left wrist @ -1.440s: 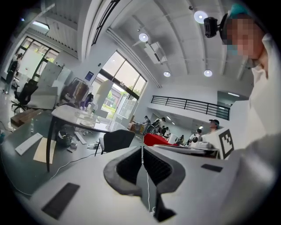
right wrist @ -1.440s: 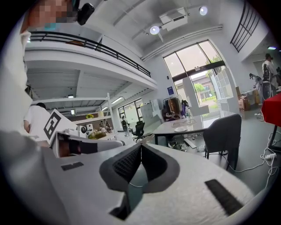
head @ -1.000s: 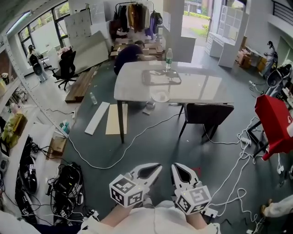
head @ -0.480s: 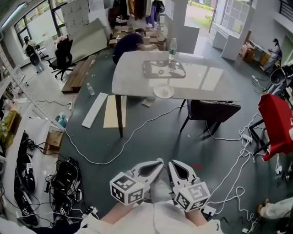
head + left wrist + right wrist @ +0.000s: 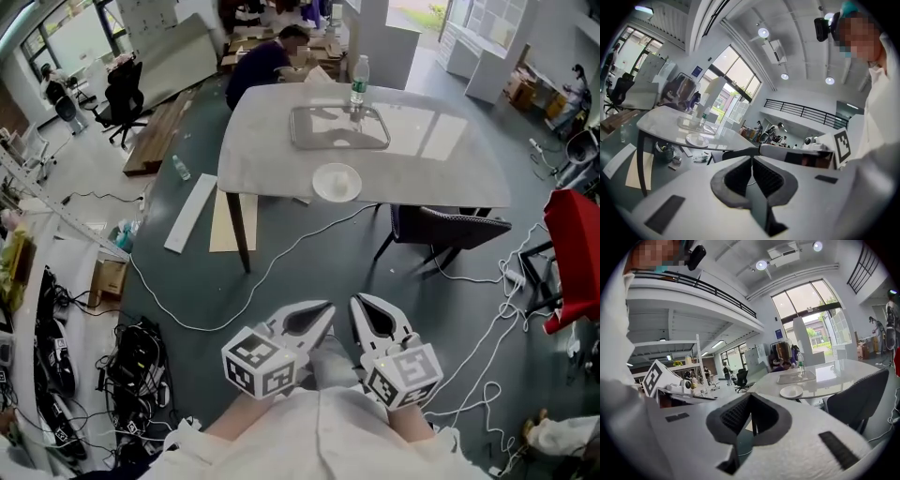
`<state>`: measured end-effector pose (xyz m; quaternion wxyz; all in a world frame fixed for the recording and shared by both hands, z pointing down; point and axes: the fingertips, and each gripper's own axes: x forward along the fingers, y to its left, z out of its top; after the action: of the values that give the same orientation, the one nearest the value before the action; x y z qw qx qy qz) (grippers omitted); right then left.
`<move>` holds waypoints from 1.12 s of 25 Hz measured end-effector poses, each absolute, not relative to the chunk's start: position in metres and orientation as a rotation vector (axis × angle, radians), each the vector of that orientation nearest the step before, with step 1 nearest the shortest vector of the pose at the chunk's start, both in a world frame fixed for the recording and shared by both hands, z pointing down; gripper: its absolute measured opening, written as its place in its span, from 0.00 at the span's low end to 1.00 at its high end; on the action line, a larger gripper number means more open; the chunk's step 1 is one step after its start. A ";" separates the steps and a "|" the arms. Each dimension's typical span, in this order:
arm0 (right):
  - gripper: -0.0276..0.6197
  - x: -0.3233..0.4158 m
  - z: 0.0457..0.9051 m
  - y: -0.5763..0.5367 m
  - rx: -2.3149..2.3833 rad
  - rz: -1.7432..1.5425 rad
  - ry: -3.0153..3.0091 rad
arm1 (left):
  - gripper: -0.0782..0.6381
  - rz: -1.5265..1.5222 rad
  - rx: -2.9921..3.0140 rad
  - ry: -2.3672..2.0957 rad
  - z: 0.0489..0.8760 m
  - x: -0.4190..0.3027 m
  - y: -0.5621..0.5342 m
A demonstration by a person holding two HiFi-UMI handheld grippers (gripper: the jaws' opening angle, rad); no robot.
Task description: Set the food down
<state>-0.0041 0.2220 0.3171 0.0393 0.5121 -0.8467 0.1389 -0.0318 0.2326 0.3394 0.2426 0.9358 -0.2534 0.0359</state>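
Note:
No food shows in any view. A white table (image 5: 441, 159) stands ahead across the grey floor. On it are a clear tray (image 5: 339, 127), a white plate (image 5: 337, 182) near the front edge and a water bottle (image 5: 357, 80) behind the tray. My left gripper (image 5: 323, 307) and right gripper (image 5: 359, 302) are held side by side low in the head view, far short of the table. Both are shut with nothing between the jaws. The plate (image 5: 697, 139) shows in the left gripper view, and the plate (image 5: 791, 391) with the tray (image 5: 797, 376) in the right gripper view.
A dark chair (image 5: 445, 230) is tucked under the table's near side. Cables (image 5: 281, 262) trail over the floor, and boards (image 5: 192, 211) lie left of the table. A red object (image 5: 577, 244) stands at the right. A person (image 5: 267, 61) crouches beyond the table.
The table, tray and plate have come nearer and lower in the head view. Both grippers stay shut and keep their place in front of the body.

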 end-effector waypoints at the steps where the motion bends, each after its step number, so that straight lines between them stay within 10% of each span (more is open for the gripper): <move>1: 0.05 -0.003 0.316 0.215 1.561 0.430 -2.600 | 0.14 0.104 2.552 -0.691 0.340 -0.029 0.227; 28: 0.05 0.046 0.342 0.074 1.422 0.562 -2.585 | 0.14 0.160 2.417 -0.810 0.359 -0.004 0.072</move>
<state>0.0458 0.0737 0.3424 0.0692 0.4723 -0.8586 0.1868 -0.0039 0.0722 0.3592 0.2896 0.9057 -0.3036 0.0599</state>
